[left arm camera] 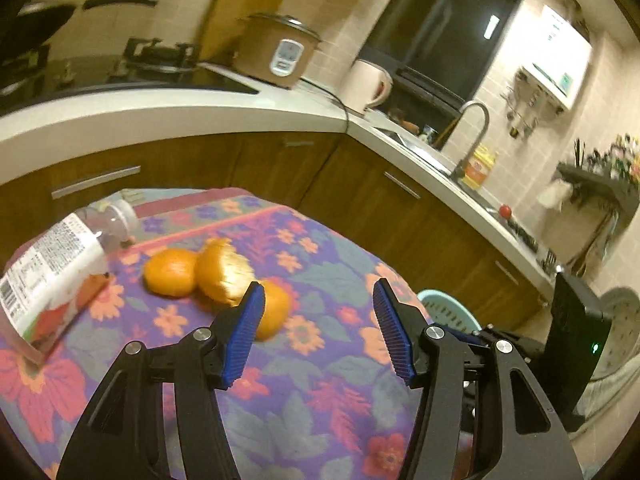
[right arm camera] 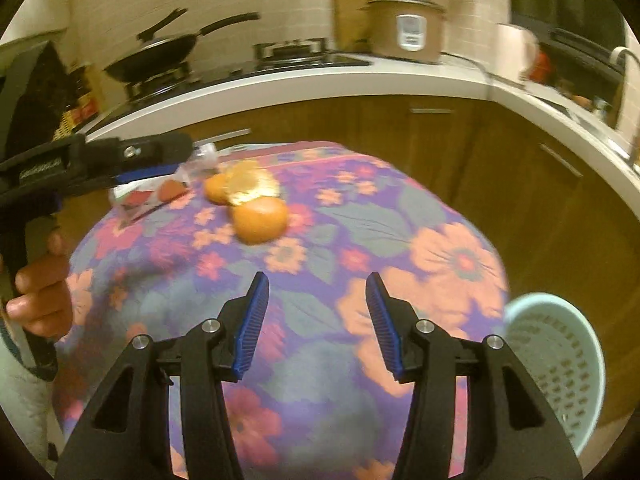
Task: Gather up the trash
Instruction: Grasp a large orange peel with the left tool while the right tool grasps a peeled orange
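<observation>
Lying on a flowered cloth (right arm camera: 440,256) over a small round table: three pieces of orange peel (right arm camera: 256,204), clustered just left of centre toward the far side, and one empty plastic bottle (left arm camera: 52,276) on its side at the far left edge, white label on, no cap visible. Peels, judged: light, soft, cupped like half shells, dry outside and possibly slick within; best pinched across a rim or a curled edge, since a squeeze on the dome may flatten it or let it slip. The near peel (left arm camera: 272,308) lies touching the other two, so lifting it could drag a neighbour. Bottle, judged: very light, thin-walled, apt to roll and to dent; take it across the body, not the neck. Container: a pale green perforated basket (right arm camera: 560,364) standing low beside the table at the near right; its visible inside looks empty, though the bottom is partly hidden. Left gripper (left arm camera: 318,332): jaws apart, nothing between them, hovering over the cloth just right of the near peel. Right gripper (right arm camera: 316,324): jaws apart, holding nothing, over the near middle of the cloth, well short of the peels. No trash collected yet, by the look of it.
</observation>
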